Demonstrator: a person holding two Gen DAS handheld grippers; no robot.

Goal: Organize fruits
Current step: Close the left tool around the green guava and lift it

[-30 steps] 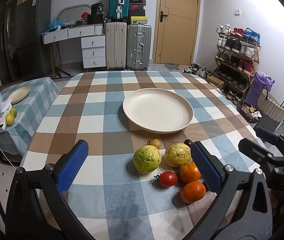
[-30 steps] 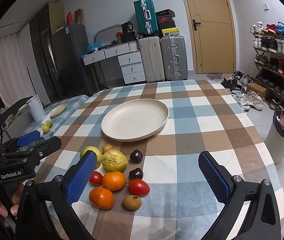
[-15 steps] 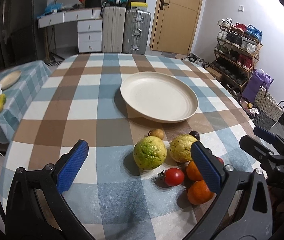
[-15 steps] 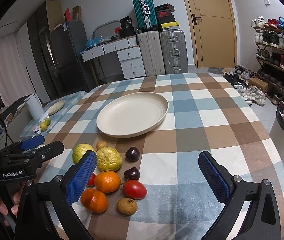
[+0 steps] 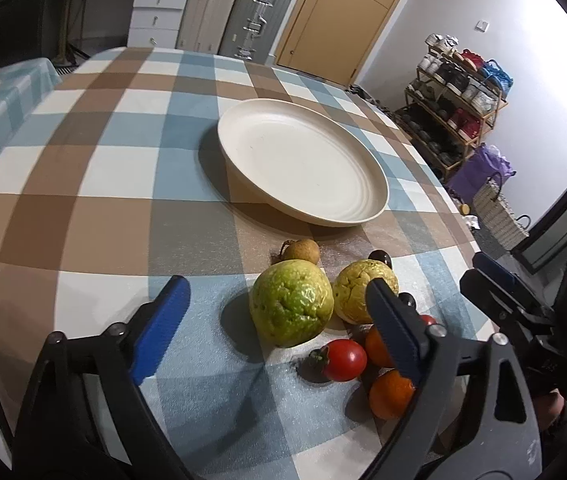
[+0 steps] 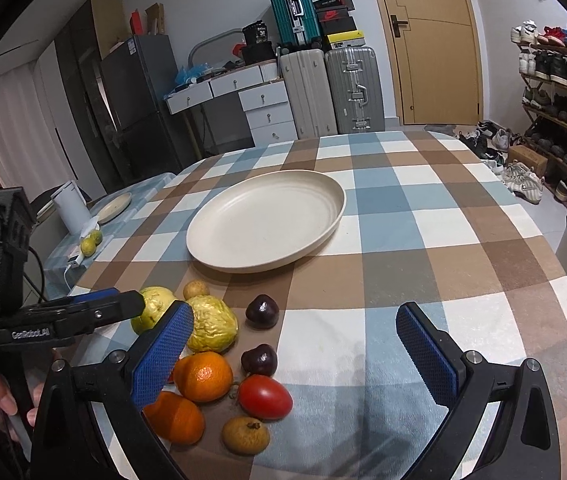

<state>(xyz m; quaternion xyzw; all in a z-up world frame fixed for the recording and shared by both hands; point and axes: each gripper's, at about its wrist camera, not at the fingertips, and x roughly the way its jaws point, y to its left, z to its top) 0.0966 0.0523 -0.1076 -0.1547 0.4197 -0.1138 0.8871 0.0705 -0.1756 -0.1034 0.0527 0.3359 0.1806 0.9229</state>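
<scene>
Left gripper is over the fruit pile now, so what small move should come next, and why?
Probably ease the left gripper down so its fingers straddle the green guava, then close. Its fingers have just been narrowing but do not touch the guava, which sits in the gap between them. The guava lies at the near-left edge of the pile, and the cream plate behind it holds no fruit yet.

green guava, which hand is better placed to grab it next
Left. In its own view the left gripper frames the green guava between its open fingers, which have just been closing in without touching it. The right gripper points at bare cloth beside the pile.
</scene>
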